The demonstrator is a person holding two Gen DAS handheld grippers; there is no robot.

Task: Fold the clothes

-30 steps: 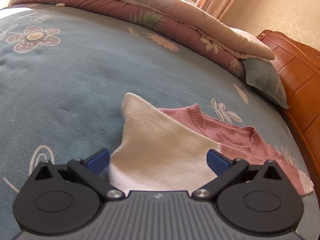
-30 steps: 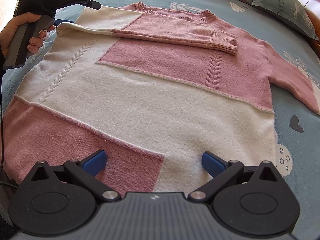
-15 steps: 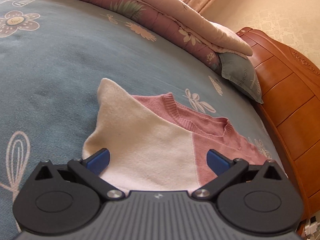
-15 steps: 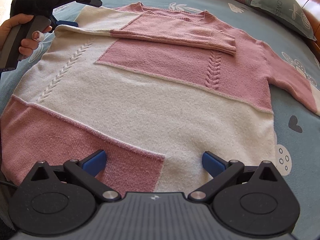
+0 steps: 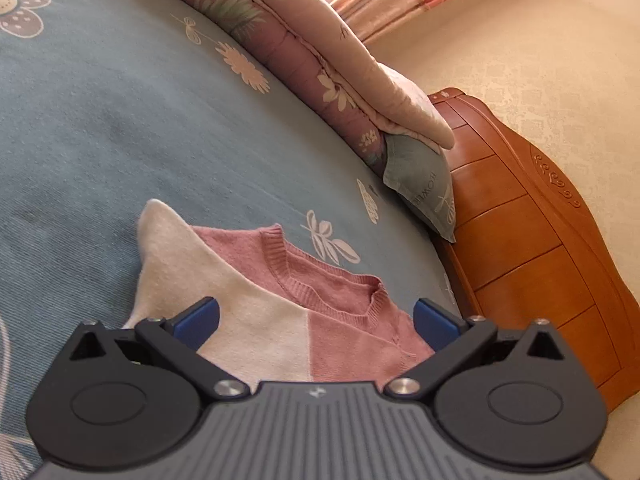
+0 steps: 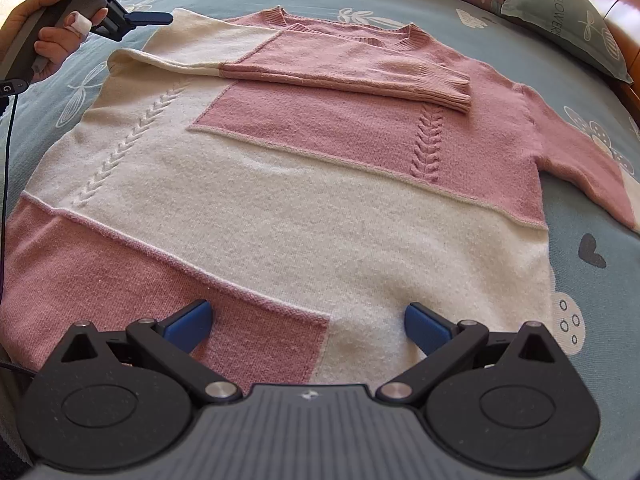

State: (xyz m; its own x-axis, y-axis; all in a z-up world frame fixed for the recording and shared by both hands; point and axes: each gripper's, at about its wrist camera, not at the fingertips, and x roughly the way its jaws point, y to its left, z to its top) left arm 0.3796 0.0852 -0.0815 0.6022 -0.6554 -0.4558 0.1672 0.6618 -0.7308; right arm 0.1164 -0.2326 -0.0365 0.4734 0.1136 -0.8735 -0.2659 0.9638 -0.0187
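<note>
Left hand-held gripper (image 5: 316, 320) has swung toward the headboard, jaws open, empty, by sweater (image 6: 304, 200) shoulder. Sweater flat on bed (image 5: 100, 128), right sleeve (image 6: 588, 172) unfolded; right hand-held gripper (image 6: 306, 322), open at hem, is nearer.

sweater (image 6: 304, 208): hem hidden behind right gripper (image 6: 306, 326) | right sleeve cut by frame edge | hand (image 6: 52, 36): wrist cut off

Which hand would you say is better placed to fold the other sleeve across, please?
Right, probably. The unfolded sleeve lies on that side of the sweater, while the left tongs hover open at the opposite shoulder; the right tongs are open and free.
</note>
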